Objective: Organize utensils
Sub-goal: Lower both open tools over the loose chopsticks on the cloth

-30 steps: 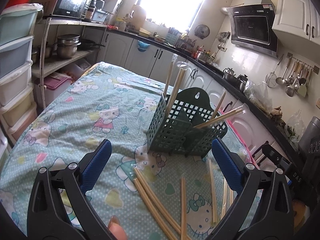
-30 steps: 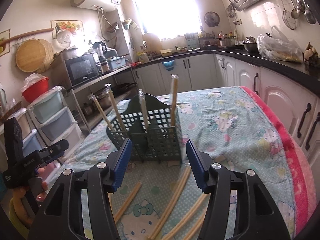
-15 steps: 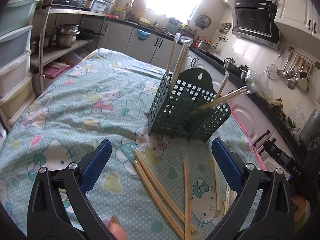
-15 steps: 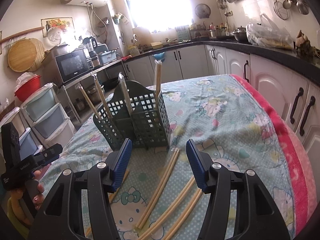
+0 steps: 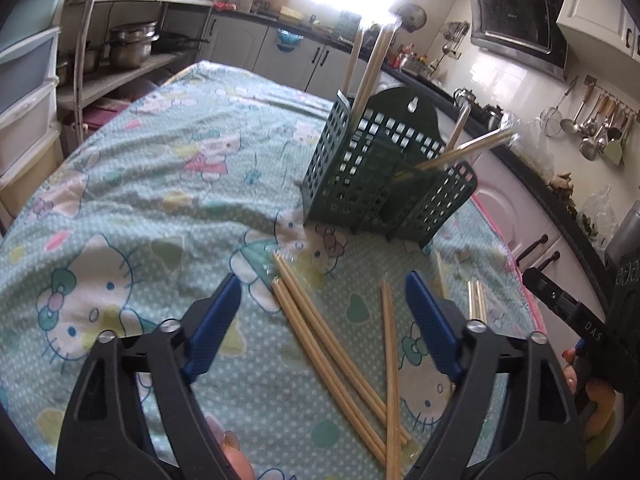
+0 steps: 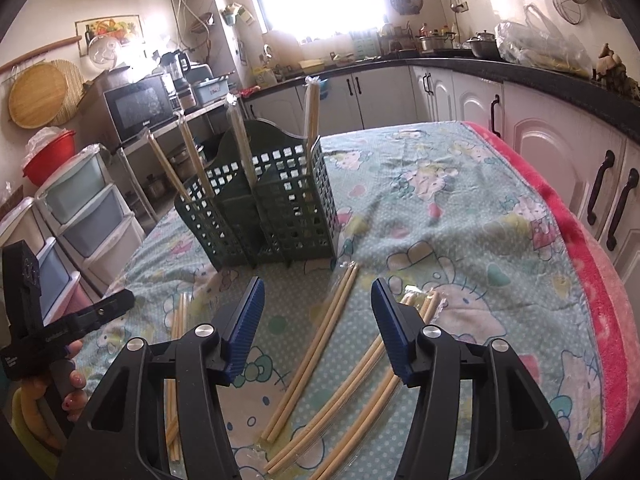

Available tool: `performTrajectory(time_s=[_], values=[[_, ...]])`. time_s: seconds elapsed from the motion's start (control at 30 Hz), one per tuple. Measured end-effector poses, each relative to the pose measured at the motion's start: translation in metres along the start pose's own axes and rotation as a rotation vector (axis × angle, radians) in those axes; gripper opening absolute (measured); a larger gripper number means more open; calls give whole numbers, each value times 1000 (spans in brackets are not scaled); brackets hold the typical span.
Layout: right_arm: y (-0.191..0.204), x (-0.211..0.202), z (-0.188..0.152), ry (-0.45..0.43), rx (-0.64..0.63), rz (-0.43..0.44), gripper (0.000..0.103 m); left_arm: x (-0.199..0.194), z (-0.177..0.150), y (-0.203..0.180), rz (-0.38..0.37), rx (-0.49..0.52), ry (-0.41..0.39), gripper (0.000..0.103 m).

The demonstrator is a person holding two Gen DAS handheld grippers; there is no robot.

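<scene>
- Chopsticks point(image 5: 340, 340) in clear sleeves lie loose on the cartoon-cat tablecloth point(image 5: 132, 200), in front of the green slotted holder point(image 5: 384, 184), on the side nearest you.
- More wrapped pairs already stand in the holder: two lean out of its left end, one rises from the middle, one from the right end, as your right camera sees it point(image 6: 308, 116).
- Your left gripper point(image 5: 324, 320) hangs just above the cloth in front of the holder. Its jaws have just been closing, yet they stand well apart and the blue pads point(image 5: 212, 328) press on nothing. A sleeved pair lies on the cloth between them, with a single pair point(image 5: 390, 364) beside it toward the right pad.
- Your right gripper point(image 6: 318, 320) also hovers in front of the holder, jaws at a middling gap and gripping nothing. One pair point(image 6: 316, 352) lies on the cloth between its pads, its far tips just short of the holder's base.
- Two further pairs point(image 6: 360, 392) lie beside that one, on the side away from your left hand point(image 6: 70, 384).
- Another pair point(image 6: 176, 360) lies in front of the holder's left end, near your left hand.
</scene>
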State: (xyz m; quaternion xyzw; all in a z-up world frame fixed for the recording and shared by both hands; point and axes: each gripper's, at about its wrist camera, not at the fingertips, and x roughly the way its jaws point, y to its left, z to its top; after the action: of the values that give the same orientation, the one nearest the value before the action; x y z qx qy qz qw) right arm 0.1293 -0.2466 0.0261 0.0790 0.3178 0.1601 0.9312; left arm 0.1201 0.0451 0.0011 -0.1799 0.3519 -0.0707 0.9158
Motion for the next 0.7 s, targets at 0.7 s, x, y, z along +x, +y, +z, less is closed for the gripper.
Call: performTrajectory(time_s=[0.7], values=[[8,42,-8,119,-7,-1,46,49,15,13,29,-22,117,36]])
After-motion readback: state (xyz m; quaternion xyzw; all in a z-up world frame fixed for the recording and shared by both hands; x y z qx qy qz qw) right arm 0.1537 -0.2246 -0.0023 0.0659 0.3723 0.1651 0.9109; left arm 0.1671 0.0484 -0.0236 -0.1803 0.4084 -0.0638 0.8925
